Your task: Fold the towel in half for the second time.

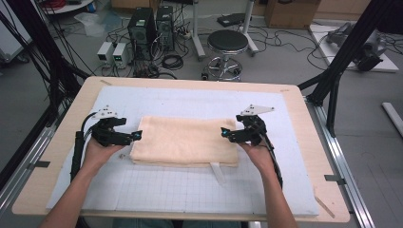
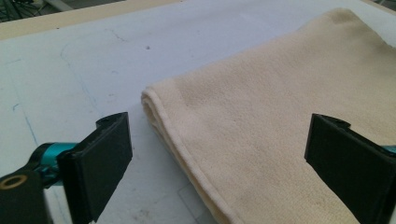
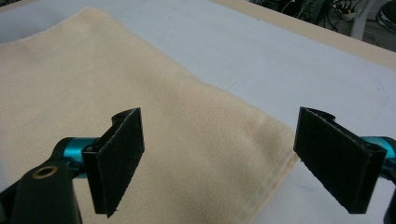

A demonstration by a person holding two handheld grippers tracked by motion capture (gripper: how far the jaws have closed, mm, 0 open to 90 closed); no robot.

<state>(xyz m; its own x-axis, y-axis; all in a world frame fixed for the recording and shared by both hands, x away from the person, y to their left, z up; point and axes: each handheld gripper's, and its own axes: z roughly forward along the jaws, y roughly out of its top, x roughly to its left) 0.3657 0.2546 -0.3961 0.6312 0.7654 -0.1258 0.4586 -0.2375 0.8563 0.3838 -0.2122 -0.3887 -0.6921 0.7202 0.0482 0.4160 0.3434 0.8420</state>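
A folded cream towel (image 1: 185,141) lies flat on the white gridded mat (image 1: 190,190) in the middle of the table. My left gripper (image 1: 135,135) sits at the towel's left edge, jaws wide apart and nothing pressed between them. In the left gripper view the towel's folded corner (image 2: 261,121) lies below and between the black pads (image 2: 100,163). My right gripper (image 1: 223,133) hovers at the towel's right edge, also open. The right gripper view has the towel (image 3: 140,93) under the spread pads (image 3: 116,154), with its hem running below them.
A white label tab (image 1: 217,172) pokes out from the towel's near edge. The wooden tabletop (image 1: 304,123) borders the mat. Beyond the table stand a stool (image 1: 227,45), computer towers (image 1: 142,28) and loose cables on the floor. Black frame posts (image 1: 340,71) rise at the right.
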